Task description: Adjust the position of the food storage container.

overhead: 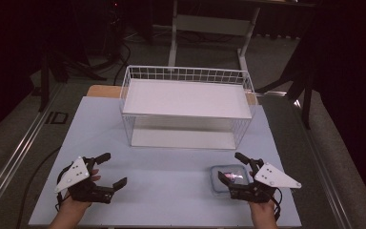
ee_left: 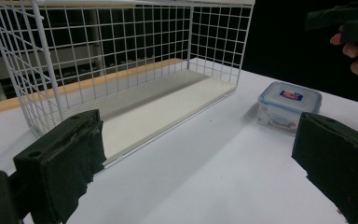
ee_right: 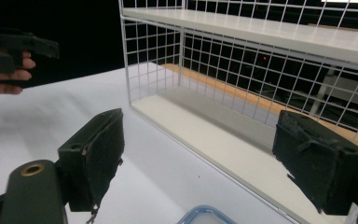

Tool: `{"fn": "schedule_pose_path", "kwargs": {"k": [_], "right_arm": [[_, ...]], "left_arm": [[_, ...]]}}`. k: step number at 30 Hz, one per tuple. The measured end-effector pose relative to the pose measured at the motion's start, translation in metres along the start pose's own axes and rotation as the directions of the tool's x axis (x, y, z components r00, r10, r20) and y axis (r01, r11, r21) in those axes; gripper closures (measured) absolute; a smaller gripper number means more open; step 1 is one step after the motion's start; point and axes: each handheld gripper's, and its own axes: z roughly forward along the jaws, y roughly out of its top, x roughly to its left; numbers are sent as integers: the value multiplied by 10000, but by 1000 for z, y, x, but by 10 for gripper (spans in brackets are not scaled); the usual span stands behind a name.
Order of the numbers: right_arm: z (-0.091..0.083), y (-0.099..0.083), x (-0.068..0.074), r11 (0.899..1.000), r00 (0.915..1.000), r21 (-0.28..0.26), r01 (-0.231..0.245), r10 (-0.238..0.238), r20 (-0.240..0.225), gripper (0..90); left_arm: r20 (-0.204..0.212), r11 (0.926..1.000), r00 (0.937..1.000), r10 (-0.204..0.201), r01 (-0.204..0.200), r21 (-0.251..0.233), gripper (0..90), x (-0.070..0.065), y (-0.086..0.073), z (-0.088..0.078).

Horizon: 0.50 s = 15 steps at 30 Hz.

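A clear plastic container with a blue-rimmed lid (overhead: pixel 223 183) (ee_left: pixel 289 103) rests on the pale table near its front right. My right gripper (overhead: pixel 229 166) (ee_right: pixel 200 126) hovers over it with its jaws wide apart. Between those jaws, low in the right gripper view, a corner of the container lid (ee_right: pixel 205 213) peeks in, and neither pad touches it. At the front left my left gripper (overhead: pixel 115 168) (ee_left: pixel 200 126) is open too, with nothing between its jaws. In the left gripper view the container lies ahead to the right.
A white wire rack (overhead: pixel 187 107) (ee_left: pixel 121 70) (ee_right: pixel 261 60) with a lower and an upper white shelf stands at the middle back of the table (overhead: pixel 171 176). Its open side faces me. Dark floor, cables and desk legs lie beyond the table.
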Motion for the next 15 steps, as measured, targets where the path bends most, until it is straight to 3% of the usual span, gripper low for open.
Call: {"fn": "schedule_pose_path", "kwargs": {"k": [5,9,12,14,15], "right_arm": [[-3,2,0,9999,10000,-133,-78,77,-40,139],[-7,6,1,9984,9998,-551,-155,147,-153,132],[-8,9,1,9989,10000,-460,-84,84,1,125],[-9,13,3,9986,9990,-519,-41,63,440,129],[-10,16,3,9990,9990,-439,16,3,445,128]], "left_arm": [[-17,10000,10000,85,-85,33,32,-1,0,0],[62,9995,9996,280,-280,119,32,-4,1,3],[118,9995,9994,311,-312,106,32,-6,2,5],[118,9992,9992,390,-391,66,32,-6,2,6],[128,9991,9991,410,-411,64,32,-6,2,7]]}}
